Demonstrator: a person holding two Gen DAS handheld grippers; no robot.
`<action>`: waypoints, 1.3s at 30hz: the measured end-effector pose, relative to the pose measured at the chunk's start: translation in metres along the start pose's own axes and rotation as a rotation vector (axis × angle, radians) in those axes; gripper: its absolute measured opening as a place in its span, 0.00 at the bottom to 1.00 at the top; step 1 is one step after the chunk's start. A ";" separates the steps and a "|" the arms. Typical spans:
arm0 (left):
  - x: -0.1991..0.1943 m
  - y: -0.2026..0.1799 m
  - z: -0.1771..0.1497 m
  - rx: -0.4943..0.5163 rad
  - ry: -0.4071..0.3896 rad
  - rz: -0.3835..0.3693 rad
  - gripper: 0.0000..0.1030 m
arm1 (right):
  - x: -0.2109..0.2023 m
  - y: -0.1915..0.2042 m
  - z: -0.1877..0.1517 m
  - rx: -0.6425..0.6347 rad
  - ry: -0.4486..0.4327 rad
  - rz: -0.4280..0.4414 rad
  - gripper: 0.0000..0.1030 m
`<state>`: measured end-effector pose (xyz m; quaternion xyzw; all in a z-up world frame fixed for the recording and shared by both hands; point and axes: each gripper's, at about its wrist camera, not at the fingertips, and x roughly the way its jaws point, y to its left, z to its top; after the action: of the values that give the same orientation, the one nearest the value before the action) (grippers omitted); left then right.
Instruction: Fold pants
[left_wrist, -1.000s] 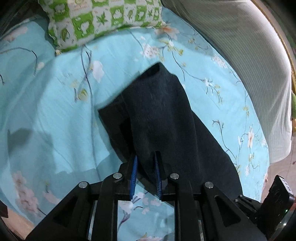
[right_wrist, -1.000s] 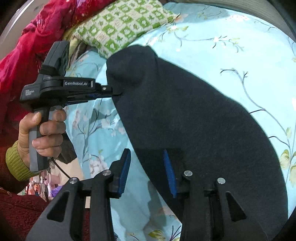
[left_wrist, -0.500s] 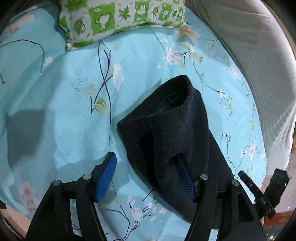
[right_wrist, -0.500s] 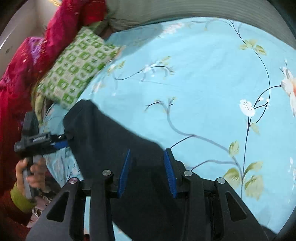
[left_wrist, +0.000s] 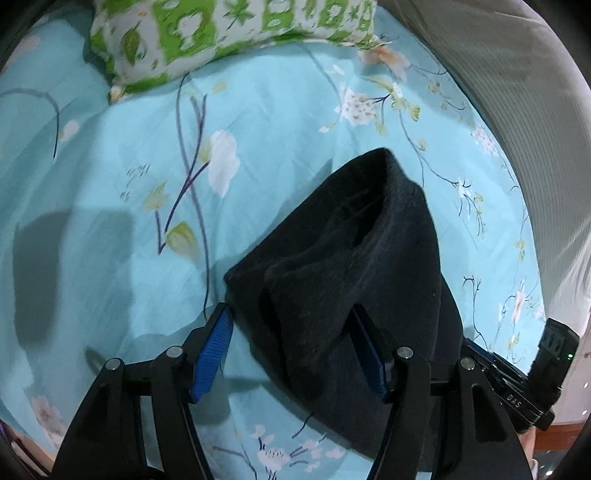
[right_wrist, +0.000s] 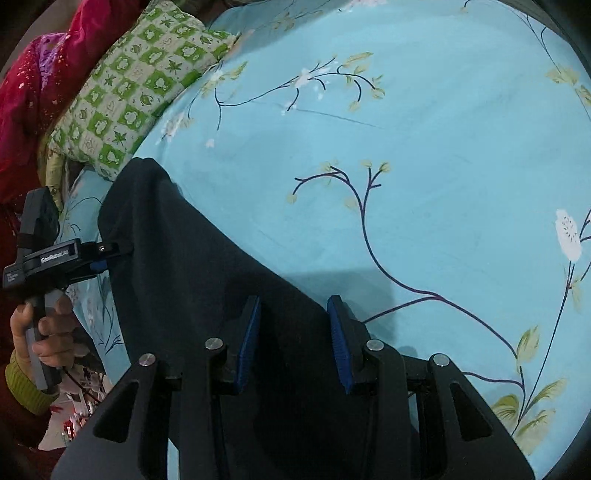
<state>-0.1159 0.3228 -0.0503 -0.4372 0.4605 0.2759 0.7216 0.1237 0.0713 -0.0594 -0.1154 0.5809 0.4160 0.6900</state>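
Left tool (left_wrist: 291, 354) let go | one pants (left_wrist: 354, 280) | two tools

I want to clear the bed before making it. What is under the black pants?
The black pants lie on the turquoise floral bedsheet. Whatever else may sit beneath them is covered by the dark cloth.

Bare sheet (right_wrist: 424, 155) lies open from twelve to three; the green pillow (right_wrist: 136, 96) blocks at ten o'clock.
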 end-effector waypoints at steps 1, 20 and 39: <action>0.000 -0.001 0.001 0.007 -0.007 -0.007 0.44 | -0.002 0.000 0.000 -0.007 -0.004 -0.004 0.26; -0.078 -0.028 -0.010 0.248 -0.250 -0.127 0.16 | -0.059 0.027 0.009 -0.110 -0.246 -0.092 0.05; -0.038 -0.039 -0.005 0.353 -0.169 0.230 0.49 | -0.056 -0.001 -0.012 0.132 -0.280 -0.183 0.20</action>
<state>-0.1026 0.3002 -0.0025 -0.2242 0.4864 0.3069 0.7868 0.1169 0.0382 -0.0134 -0.0630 0.4923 0.3243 0.8053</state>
